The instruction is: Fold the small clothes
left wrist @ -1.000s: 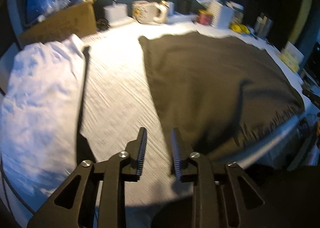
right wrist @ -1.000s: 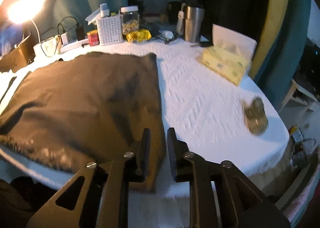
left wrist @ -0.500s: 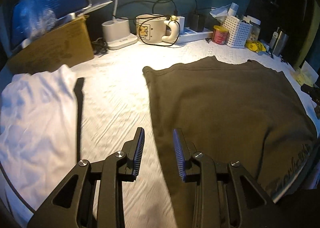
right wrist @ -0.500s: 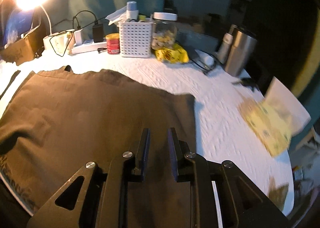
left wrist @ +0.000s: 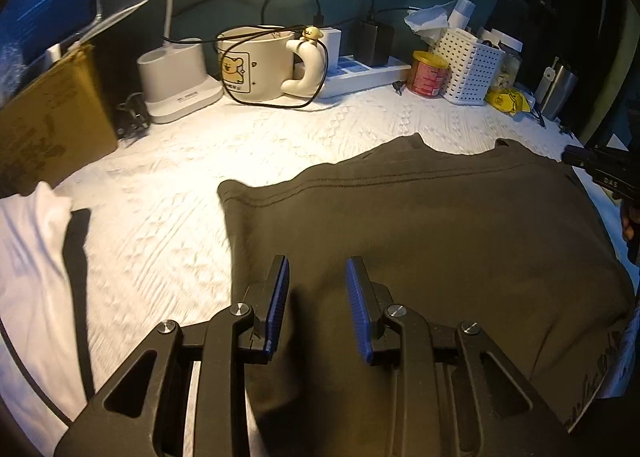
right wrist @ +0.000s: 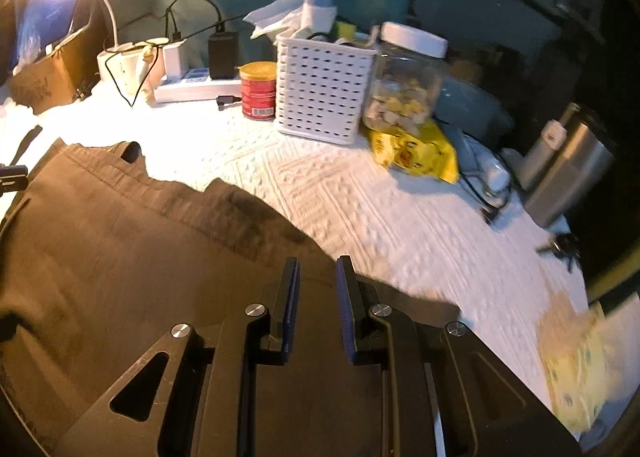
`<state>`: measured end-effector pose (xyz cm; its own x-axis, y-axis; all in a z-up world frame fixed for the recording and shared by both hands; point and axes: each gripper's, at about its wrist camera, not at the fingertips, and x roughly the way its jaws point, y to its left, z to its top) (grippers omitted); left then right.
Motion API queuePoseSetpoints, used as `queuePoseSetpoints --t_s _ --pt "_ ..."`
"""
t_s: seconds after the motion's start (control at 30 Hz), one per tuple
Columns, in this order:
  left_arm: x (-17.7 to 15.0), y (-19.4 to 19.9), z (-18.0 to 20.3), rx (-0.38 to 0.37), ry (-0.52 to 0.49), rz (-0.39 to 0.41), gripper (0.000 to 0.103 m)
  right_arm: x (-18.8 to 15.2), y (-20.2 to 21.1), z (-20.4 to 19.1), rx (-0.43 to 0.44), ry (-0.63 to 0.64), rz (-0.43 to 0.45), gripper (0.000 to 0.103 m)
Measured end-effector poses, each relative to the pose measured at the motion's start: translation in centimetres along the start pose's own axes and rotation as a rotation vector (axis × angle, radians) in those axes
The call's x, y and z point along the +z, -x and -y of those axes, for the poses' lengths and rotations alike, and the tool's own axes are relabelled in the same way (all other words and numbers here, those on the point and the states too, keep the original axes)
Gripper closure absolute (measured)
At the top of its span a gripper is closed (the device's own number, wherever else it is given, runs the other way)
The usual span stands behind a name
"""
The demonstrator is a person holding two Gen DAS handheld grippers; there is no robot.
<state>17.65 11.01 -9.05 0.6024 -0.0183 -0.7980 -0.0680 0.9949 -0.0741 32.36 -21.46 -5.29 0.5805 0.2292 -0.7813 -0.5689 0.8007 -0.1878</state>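
A dark brown garment (left wrist: 440,225) lies spread flat on the white textured tablecloth (left wrist: 168,225). My left gripper (left wrist: 316,269) is open and empty, over the garment's left part, near its left edge. The garment also shows in the right wrist view (right wrist: 120,249). My right gripper (right wrist: 317,269) is open and empty over the garment's right side, close to its far edge. The tip of the right gripper shows at the right edge of the left wrist view (left wrist: 600,169).
A white garment (left wrist: 32,281) lies at the left. At the back stand a cardboard box (left wrist: 48,125), a mug (left wrist: 256,65), a power strip (left wrist: 360,73), a red can (right wrist: 258,91), a white basket (right wrist: 324,89), a jar (right wrist: 404,77), a steel tumbler (right wrist: 568,169). A yellow tissue pack (right wrist: 580,361) lies right.
Both grippers have moved forward over the dark garment, from its near edge toward its far edge. Both have stayed open and empty.
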Motion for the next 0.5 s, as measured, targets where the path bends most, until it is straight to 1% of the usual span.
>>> queuePoseSetpoints --t_s 0.23,0.3,0.33,0.37,0.5 --pt "1.3 -1.6 -0.6 -0.01 0.011 -0.001 0.074 2.3 -3.5 -0.7 0.046 0.048 -0.036 0.082" --pt "1.6 -2.0 -0.7 -0.016 0.016 -0.002 0.074 2.7 -4.5 -0.9 0.059 0.058 -0.06 0.068" --pt "1.8 -2.2 -0.7 -0.019 0.017 -0.002 0.074 2.9 -4.9 -1.0 0.071 0.066 -0.072 0.051" --pt "1.9 -2.4 -0.7 -0.022 0.017 -0.003 0.074 3.0 -5.3 -1.2 0.094 0.081 -0.087 0.047" --pt "2.1 -3.1 -0.7 -0.032 0.014 -0.01 0.074 3.3 -5.9 -2.3 0.154 0.145 -0.116 0.047"
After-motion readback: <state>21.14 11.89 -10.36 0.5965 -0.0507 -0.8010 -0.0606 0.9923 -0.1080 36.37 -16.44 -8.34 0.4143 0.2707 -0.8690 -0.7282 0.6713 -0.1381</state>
